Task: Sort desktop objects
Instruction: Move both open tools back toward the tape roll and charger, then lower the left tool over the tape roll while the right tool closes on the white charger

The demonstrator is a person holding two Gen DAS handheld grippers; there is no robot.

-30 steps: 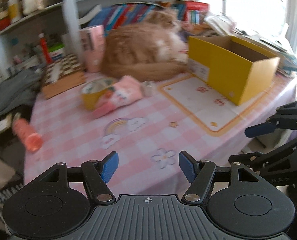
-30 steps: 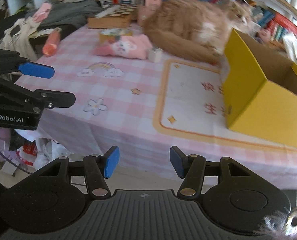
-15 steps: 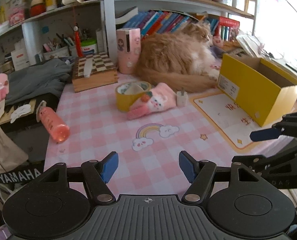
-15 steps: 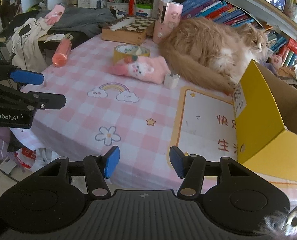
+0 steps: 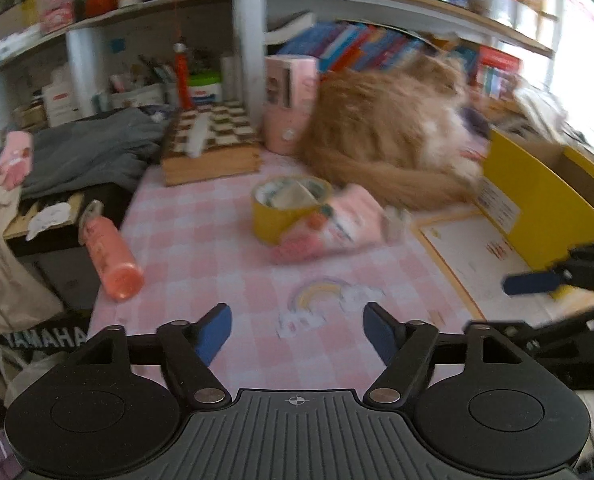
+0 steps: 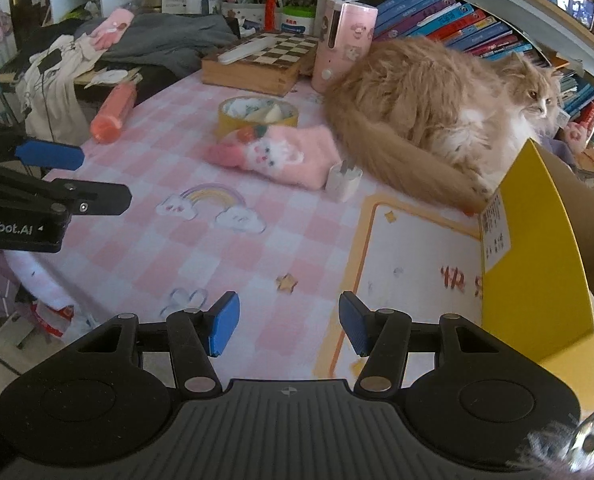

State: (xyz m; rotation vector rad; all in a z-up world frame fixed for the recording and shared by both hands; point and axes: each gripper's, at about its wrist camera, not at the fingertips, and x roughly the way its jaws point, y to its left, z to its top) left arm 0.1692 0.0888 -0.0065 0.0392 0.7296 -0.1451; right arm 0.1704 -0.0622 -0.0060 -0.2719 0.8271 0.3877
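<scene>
Right wrist view: the pink glove (image 6: 285, 156) lies near the middle of the counter (image 6: 145, 248), touching the yellow tape roll (image 6: 257, 118) behind it, with a small white plug (image 6: 343, 180) just beside it. A pink bottle (image 6: 111, 114) lies at the counter's left edge. The yellow box (image 6: 537, 264) stands on the right, beside the cat (image 6: 429, 104). The right claw (image 6: 289, 328) is spread over the near edge, nothing between its jaws. The left claw (image 5: 297, 332) has just been opening wider and is also empty, spread above the counter.
</scene>
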